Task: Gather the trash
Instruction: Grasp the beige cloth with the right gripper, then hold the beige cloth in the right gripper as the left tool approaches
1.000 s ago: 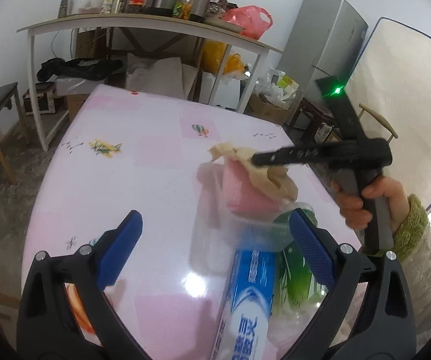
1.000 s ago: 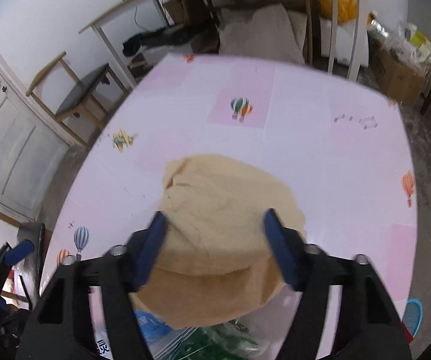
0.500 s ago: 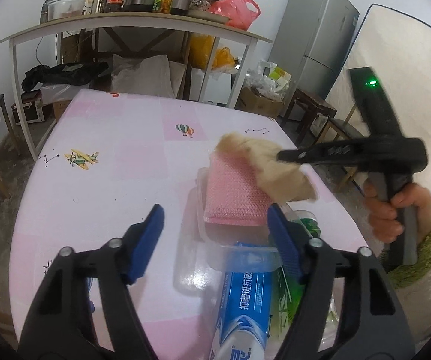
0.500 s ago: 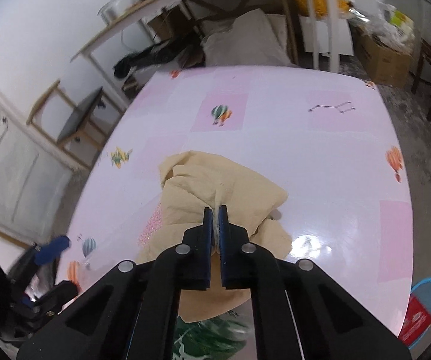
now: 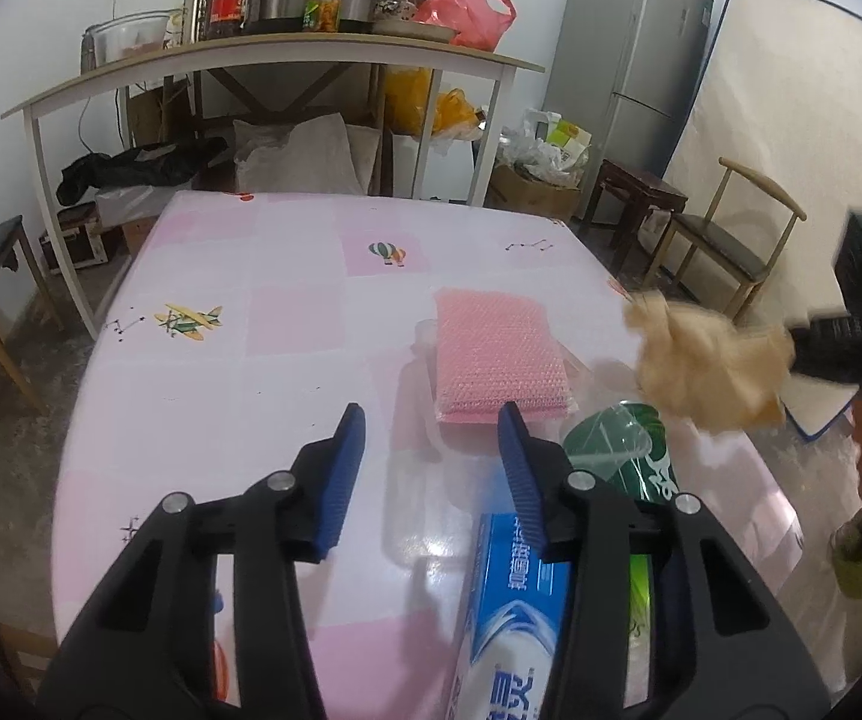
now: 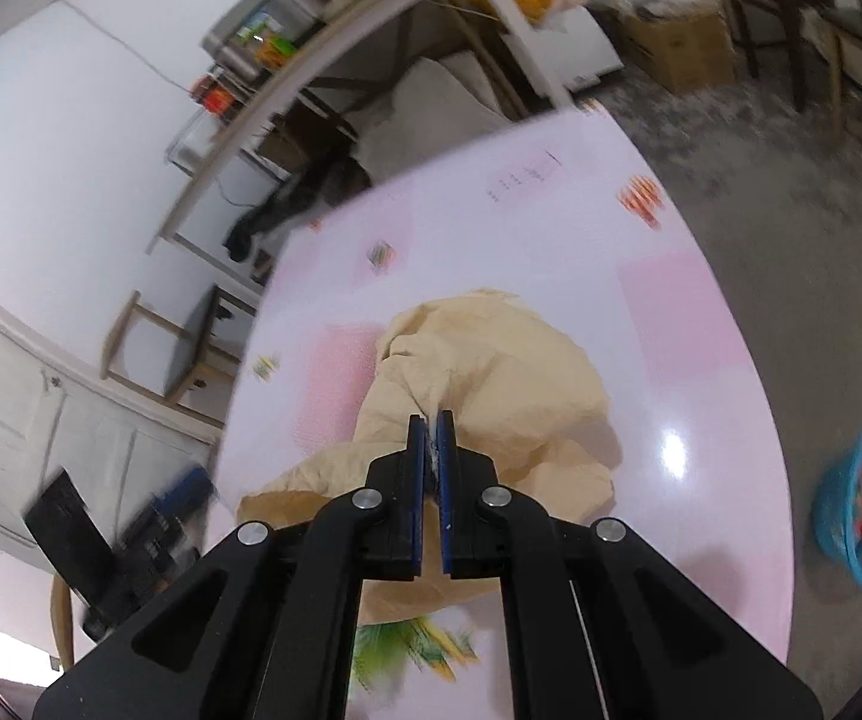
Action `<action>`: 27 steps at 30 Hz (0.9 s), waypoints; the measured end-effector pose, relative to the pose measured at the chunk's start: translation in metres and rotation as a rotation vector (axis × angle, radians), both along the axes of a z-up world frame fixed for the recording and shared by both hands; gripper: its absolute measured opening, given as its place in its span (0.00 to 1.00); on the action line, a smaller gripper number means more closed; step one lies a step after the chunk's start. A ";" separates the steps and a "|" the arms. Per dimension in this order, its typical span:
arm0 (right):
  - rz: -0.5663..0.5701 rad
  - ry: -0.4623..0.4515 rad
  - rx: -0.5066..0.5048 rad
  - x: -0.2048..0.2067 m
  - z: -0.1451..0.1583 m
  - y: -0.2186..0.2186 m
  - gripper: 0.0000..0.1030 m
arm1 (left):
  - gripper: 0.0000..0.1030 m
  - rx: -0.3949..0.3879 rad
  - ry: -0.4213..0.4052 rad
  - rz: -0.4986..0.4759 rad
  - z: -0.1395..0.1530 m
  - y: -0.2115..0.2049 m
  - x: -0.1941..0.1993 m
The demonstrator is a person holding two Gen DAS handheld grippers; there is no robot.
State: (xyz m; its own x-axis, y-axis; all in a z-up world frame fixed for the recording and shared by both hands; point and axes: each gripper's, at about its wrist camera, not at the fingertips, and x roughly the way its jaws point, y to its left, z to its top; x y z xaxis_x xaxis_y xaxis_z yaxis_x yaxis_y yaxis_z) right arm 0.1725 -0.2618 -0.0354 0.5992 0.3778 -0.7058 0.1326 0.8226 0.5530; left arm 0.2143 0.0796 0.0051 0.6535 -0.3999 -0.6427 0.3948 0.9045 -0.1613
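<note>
Crumpled tan paper (image 6: 491,372) is pinched tight in my right gripper (image 6: 429,420), lifted over the right edge of the pink table (image 5: 221,396). My left gripper (image 5: 431,426) has just been closing, half wide, nothing squeezed yet. Past it lies a pink bubble pouch (image 5: 494,354). Farther off, a blue basket (image 6: 851,480) sits on the floor.

Left and far counter (image 5: 203,396) bare, pink pad (image 5: 497,360), blue box (image 5: 515,612) and green packet (image 5: 617,438) crowding near right
</note>
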 end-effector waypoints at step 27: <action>-0.041 0.202 -0.002 -0.082 -0.089 -0.014 0.05 | 0.24 0.026 0.074 -0.542 -0.019 -0.141 -0.125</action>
State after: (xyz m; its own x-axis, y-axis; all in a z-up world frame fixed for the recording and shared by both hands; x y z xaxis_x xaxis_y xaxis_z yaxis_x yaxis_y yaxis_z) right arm 0.0905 -0.2754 -0.1248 0.4605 0.3546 -0.8138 0.2743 0.8151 0.5103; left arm 0.0888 -0.0619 -0.0135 0.3110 -0.6502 -0.6932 0.7940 0.5786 -0.1865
